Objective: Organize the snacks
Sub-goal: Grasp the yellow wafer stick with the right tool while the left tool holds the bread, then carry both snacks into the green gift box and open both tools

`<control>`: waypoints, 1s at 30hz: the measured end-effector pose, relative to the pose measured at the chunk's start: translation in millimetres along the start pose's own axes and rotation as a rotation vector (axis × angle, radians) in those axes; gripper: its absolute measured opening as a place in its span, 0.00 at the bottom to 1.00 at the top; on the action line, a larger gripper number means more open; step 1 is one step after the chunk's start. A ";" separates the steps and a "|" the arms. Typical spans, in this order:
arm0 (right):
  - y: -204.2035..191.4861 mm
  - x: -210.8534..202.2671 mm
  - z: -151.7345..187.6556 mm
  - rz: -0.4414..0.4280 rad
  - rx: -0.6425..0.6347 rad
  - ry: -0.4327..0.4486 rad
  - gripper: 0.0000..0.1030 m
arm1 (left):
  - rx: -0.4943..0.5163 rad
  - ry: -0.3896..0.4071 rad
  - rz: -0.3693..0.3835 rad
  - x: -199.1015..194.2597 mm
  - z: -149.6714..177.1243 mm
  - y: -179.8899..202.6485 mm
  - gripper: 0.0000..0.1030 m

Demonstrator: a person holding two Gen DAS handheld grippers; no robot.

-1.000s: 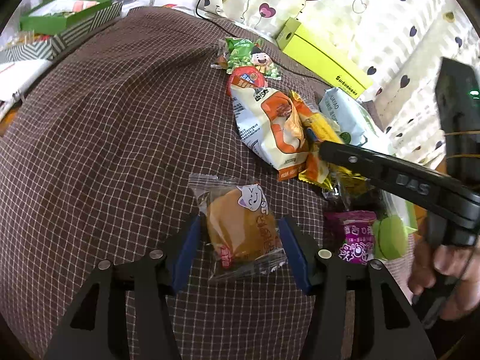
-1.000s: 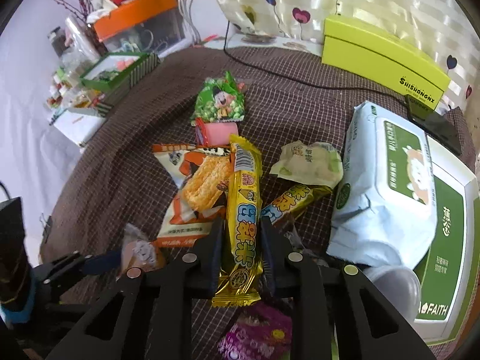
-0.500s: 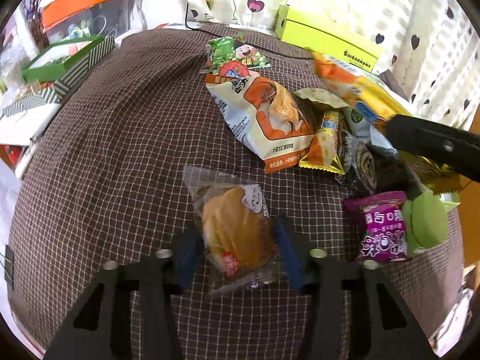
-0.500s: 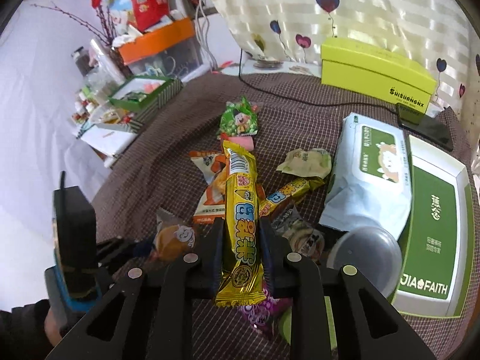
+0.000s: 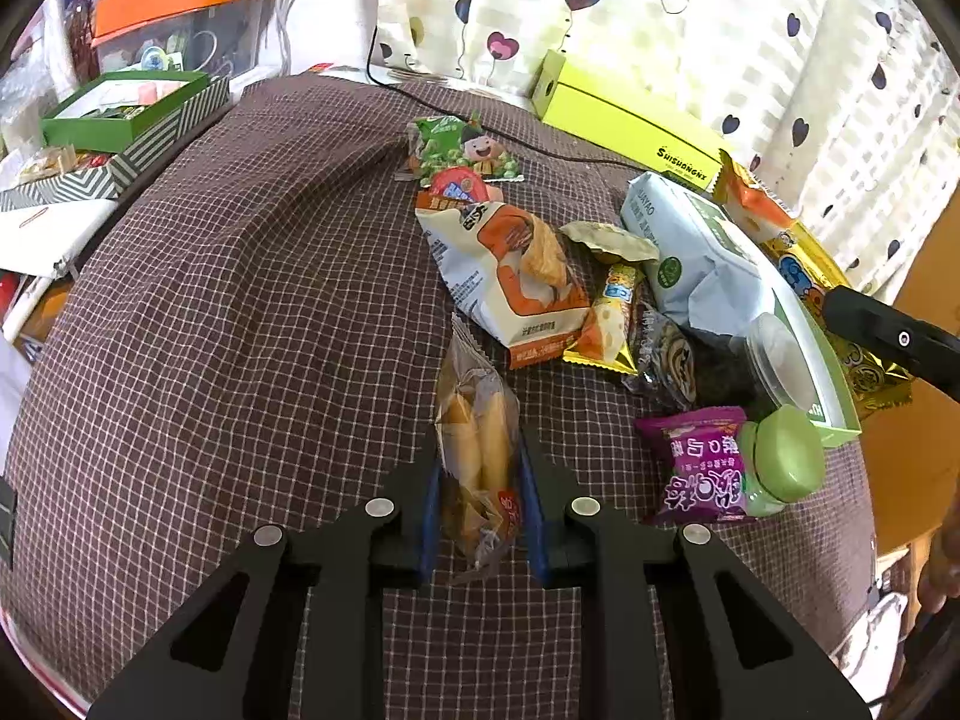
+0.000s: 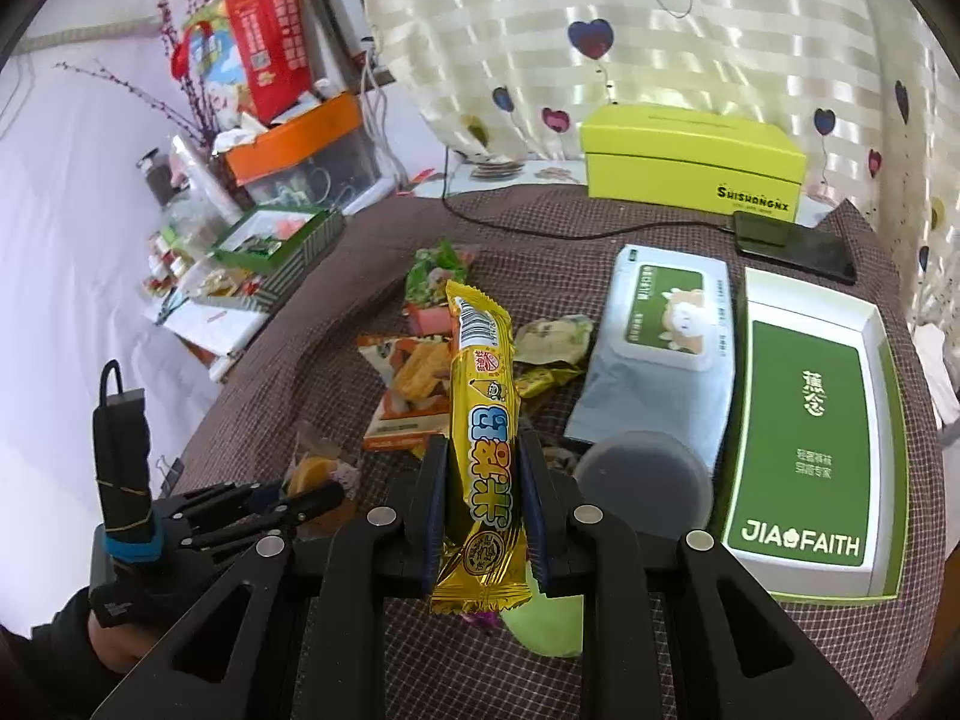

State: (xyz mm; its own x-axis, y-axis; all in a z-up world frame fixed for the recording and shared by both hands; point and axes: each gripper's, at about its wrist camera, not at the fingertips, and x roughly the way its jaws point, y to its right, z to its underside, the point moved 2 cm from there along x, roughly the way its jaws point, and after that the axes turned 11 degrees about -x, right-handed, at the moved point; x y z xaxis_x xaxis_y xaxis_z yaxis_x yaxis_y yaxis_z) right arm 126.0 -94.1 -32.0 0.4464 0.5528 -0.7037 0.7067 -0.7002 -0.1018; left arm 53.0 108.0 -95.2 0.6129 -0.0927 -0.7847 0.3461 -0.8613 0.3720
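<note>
Snacks: barely sorted | left gripper (image 5: 480,480) clenched on cake packet (image 5: 478,450) | right gripper (image 6: 483,504) grasping yellow bar (image 6: 485,420) | rest piled beside wipes pack (image 5: 696,264)

Surface: table under brown checked cloth (image 5: 240,330).
Resting on it: snack packets, wet-wipes pack (image 6: 660,348), green tray (image 6: 876,324), yellow-green box (image 6: 690,162), phone (image 6: 792,243).
</note>
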 end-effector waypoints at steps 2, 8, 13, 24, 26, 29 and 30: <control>2.0 -4.0 0.0 0.000 0.004 0.008 0.21 | 0.007 0.010 0.009 -5.1 0.6 3.5 0.23; 17.5 -19.6 2.2 0.028 0.030 0.042 0.21 | 0.037 0.058 0.040 -27.4 -8.5 20.2 0.23; 42.5 -31.2 13.0 0.074 0.074 0.053 0.21 | 0.071 0.073 0.075 -36.7 -14.5 40.7 0.23; 126.3 -36.1 55.6 0.233 0.205 0.019 0.21 | 0.164 0.056 0.218 -41.3 -25.9 104.6 0.23; 140.5 -31.5 62.4 0.254 0.228 0.001 0.21 | 0.181 0.055 0.241 -41.4 -27.7 116.8 0.23; 157.7 -26.5 71.6 0.271 0.256 -0.014 0.21 | 0.203 0.040 0.270 -37.9 -28.7 135.0 0.23; 163.6 -24.3 74.9 0.276 0.267 -0.022 0.21 | 0.209 0.033 0.277 -36.1 -28.9 140.7 0.23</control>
State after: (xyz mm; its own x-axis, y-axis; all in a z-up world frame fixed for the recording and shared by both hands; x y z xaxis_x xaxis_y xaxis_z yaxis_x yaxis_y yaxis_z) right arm 189.6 -256.0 -84.2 0.5861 0.3197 -0.7445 0.3929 -0.9157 -0.0840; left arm 100.1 4.5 -0.2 0.6869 -0.3245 -0.6503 0.0120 -0.8896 0.4566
